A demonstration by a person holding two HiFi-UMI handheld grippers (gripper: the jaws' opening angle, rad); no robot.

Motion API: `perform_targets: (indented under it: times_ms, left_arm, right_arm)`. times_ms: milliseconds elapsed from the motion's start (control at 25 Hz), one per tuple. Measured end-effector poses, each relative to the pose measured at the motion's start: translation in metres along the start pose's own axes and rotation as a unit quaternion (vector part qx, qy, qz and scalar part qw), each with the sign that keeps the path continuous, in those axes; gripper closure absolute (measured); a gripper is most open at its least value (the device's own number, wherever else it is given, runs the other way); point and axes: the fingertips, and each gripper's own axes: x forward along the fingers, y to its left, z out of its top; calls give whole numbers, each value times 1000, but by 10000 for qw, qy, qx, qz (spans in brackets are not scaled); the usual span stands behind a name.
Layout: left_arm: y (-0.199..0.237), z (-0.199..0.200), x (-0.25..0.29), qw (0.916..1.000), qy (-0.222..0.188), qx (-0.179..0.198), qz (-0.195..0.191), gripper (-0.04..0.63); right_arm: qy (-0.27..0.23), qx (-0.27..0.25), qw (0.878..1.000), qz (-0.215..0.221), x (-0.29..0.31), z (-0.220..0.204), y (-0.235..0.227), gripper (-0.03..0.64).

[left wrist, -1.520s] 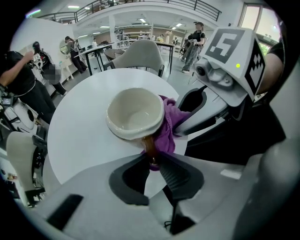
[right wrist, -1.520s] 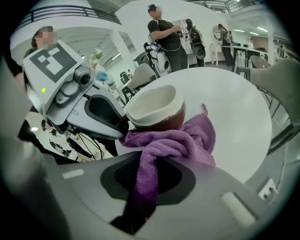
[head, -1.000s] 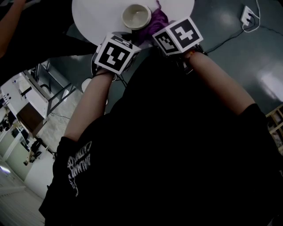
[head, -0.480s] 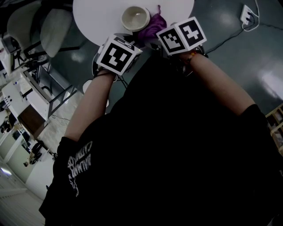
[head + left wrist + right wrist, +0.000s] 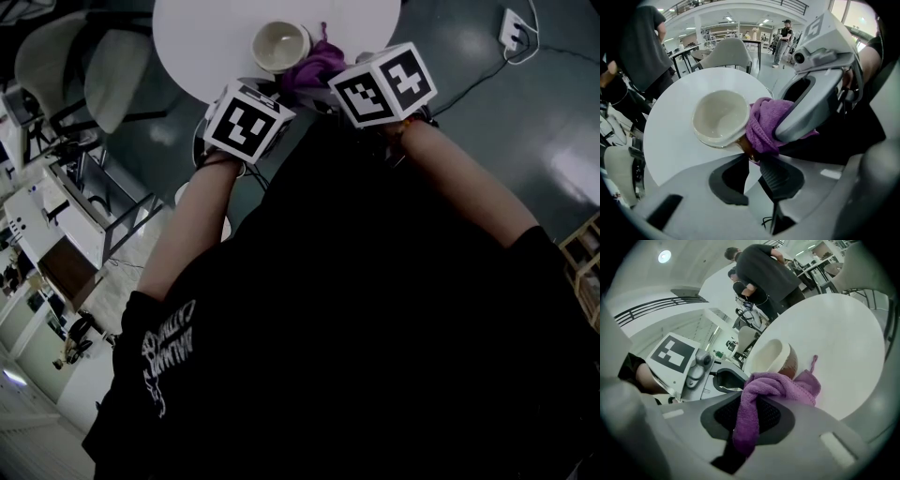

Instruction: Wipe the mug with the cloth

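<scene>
At the centre of the left gripper view, the mug [image 5: 719, 117] is seen at the table's [image 5: 670, 145] near edge, its brown lower part clamped between the jaws of the left gripper [image 5: 751, 157], apparently so that it is steadied and its side exposed. The cloth [image 5: 780, 383], pinched in the closed right gripper [image 5: 749, 404], is pressed against that side, just right of the mug, where wiping is judged to be in hand.

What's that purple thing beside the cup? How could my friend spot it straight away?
Start at the round white table; near its edge a cream mug is tipped in the left claw. Bunched against the mug's side is a fuzzy cloth, pinched in the right claw. It's the only purple, soft thing there; the mug and claws are hard.
</scene>
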Motion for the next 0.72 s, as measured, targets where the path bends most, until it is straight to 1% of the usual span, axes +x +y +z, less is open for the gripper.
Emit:
perform_targets:
  times_ms: [160,320,480,720]
  left_arm:
    - [-2,0,-2,10000,11,36,-28,515]
    - [-4,0,-2,10000,-28,52,-40,515]
    - [-5,-3,-4,9998,-106,84,-119,517]
    - [-7,-1,-6,9990,-232,264,-289,518]
  right_arm:
    - [-30,-234,9997,-10,-7,5,6,551]
    - [-47,-320,9994,-82,-14,9,3,551]
    - [95,-433,9986,-273,-16,10,-3,549]
    - [286,-457,9976,-445,-21,17,-11,549]
